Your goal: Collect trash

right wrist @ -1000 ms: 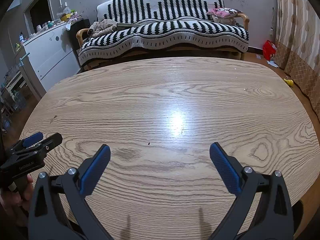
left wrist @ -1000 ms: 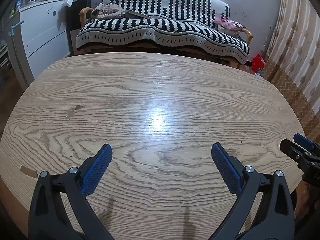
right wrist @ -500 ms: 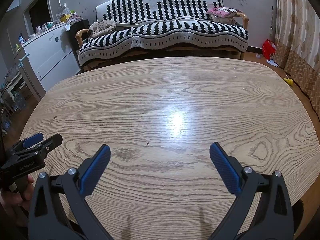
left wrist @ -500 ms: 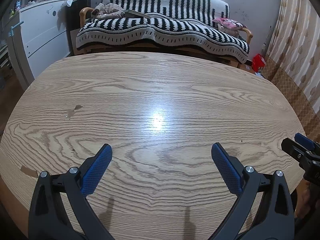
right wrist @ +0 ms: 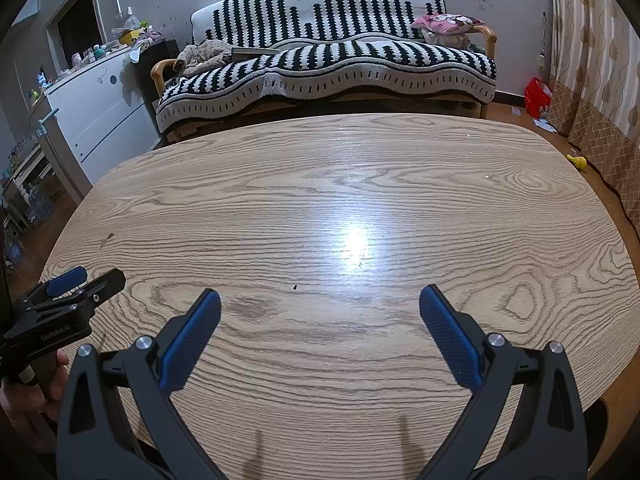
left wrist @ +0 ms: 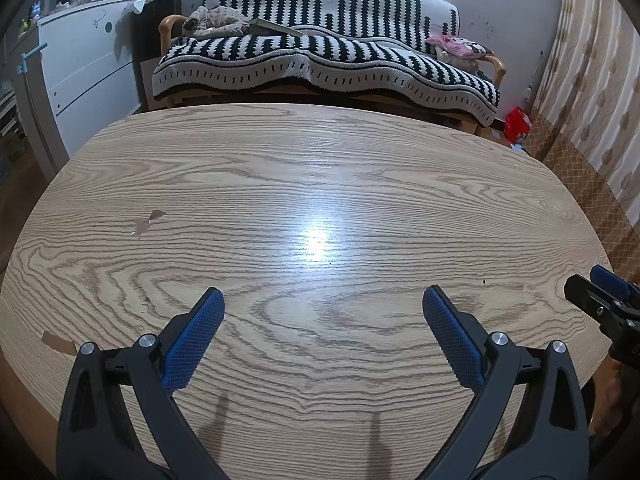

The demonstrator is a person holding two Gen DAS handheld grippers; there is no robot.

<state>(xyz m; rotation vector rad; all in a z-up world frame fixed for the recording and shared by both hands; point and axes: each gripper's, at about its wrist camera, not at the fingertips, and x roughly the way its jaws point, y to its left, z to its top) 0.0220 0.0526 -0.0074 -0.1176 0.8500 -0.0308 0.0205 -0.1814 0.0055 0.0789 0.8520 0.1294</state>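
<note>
I am holding the left tool (left wrist: 323, 307) spread wide over the near part of the tabletop (left wrist: 320, 184), gripping nothing. The right tool (right wrist: 320, 308) is hanging likewise, released and bare.

No trash is showing on the wood in either view; only a dark speck (right wrist: 295, 287) ahead of the right tool and a chipped patch (left wrist: 148, 222) out to the left. What may count as trash is lying on the floor beyond the far right edge: a red bag (right wrist: 538, 98), paper scraps (right wrist: 544, 123), a small yellow item (right wrist: 577, 161).

Judgement: the bag and scraps are probably light, limp and crushable. I am planning to pinch a raised fold of the bag or a lifted corner of a scrap, since flat paper will likely slide under the pads.

The tabletop rim is curving close beneath both tools. Open room is lying ahead; the sofa (left wrist: 328, 56) is blocking the far side, the curtain (right wrist: 592, 60) the right.
</note>
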